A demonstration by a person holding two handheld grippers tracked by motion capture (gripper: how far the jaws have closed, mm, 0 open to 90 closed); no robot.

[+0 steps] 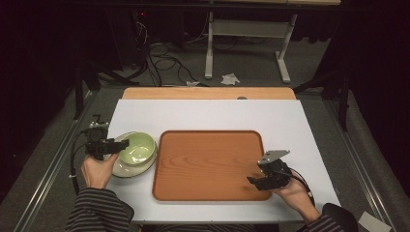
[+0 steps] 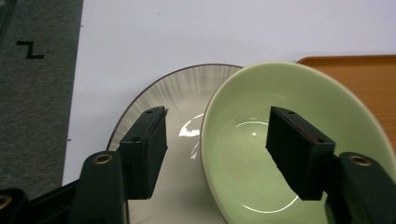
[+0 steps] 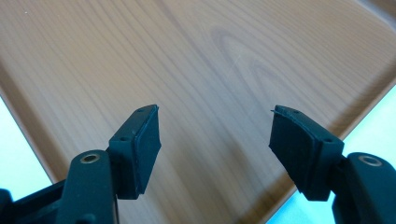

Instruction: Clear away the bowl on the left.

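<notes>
Left gripper (image 2: pixel 212 154), jaws wide and empty, straddles the green bowl (image 2: pixel 299 140) rim over the plate (image 2: pixel 159 93): close squarely before lifting; right gripper (image 3: pixel 215 149) hangs agape, empty, over the tray (image 3: pixel 210 60).

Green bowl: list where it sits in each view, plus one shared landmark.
High view: green bowl at left, on a pale plate, beside the tray.
Left gripper view: centre-right, rim between the open jaws.
Right gripper view: not in it.
Shared landmark: the tray.

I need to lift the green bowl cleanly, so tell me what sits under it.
The green bowl rests on a pale ribbed plate with a dark rim, which lies on the white table. The plate's part beneath the bowl is covered. The left gripper straddles the bowl's rim, open.
</notes>
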